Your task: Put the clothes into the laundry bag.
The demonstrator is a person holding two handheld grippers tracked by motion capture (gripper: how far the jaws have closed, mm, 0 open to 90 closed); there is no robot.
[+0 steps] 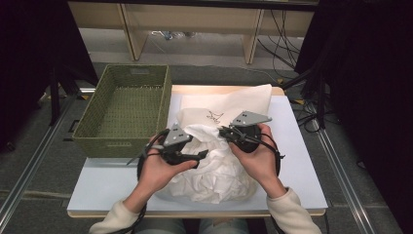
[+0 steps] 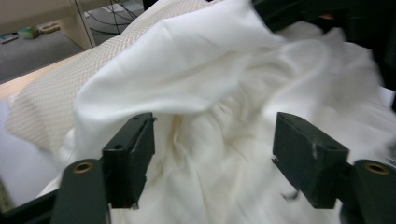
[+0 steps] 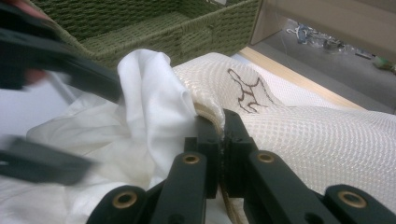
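A crumpled white cloth (image 1: 219, 173) lies heaped at the front of the table, half on a cream mesh bag (image 1: 234, 105) that bears a brown drawn mark. My right gripper (image 3: 220, 130) is shut on the mesh bag's (image 3: 303, 135) rim, with a fold of the white cloth (image 3: 149, 102) rising right beside it. My left gripper (image 2: 212, 144) is open just over the white cloth (image 2: 196, 79); its pads press on nothing. In the high view the left gripper (image 1: 203, 157) and the right gripper (image 1: 223, 131) face each other closely above the heap.
A green woven basket (image 1: 112, 145) with nothing in it stands at the table's back left, close to the bag. Bare white tabletop (image 1: 302, 165) shows right of the cloth and at the front left. Wooden furniture legs and cables are on the floor beyond.
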